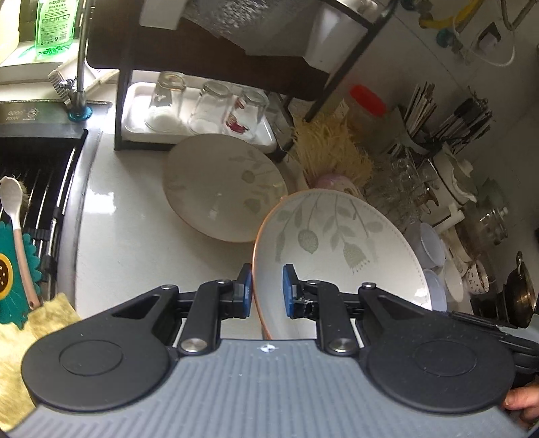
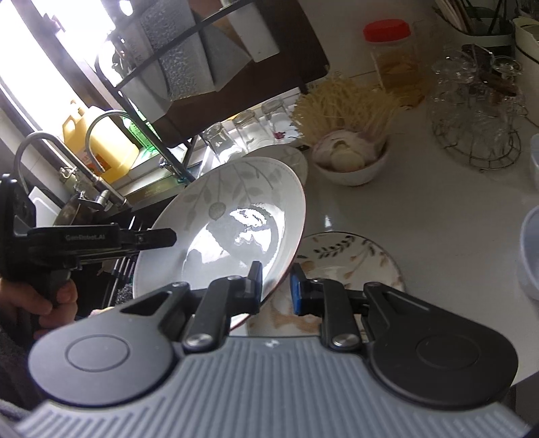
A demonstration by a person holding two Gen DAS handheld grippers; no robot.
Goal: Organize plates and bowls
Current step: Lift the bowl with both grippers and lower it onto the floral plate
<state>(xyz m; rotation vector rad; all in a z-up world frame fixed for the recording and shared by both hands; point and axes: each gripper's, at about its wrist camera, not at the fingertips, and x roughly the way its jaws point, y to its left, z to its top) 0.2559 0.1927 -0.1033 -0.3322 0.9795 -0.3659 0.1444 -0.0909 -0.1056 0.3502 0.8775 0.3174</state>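
Observation:
A white plate with a grey leaf pattern and a brown rim point(image 1: 337, 246) point(image 2: 229, 222) hangs tilted above the counter, carried by both grippers. My left gripper point(image 1: 267, 289) is shut on its near rim. My right gripper point(image 2: 276, 286) is shut on the opposite rim, and the left gripper's fingers point(image 2: 161, 237) show at the plate's far edge in the right wrist view. A matching plate point(image 1: 222, 185) point(image 2: 286, 158) lies flat on the counter beyond. A smaller plate with dark leaf sprigs point(image 2: 343, 256) lies under my right gripper.
The sink point(image 1: 33, 188) with a faucet point(image 1: 81, 67) is at left. A white tray point(image 1: 134, 101) of upturned glasses stands under a dark rack. A bowl of garlic point(image 2: 350, 161), a red-lidded jar point(image 2: 387, 30), a wire glass stand point(image 2: 478, 111) and plastic tubs point(image 2: 532, 252) crowd the right.

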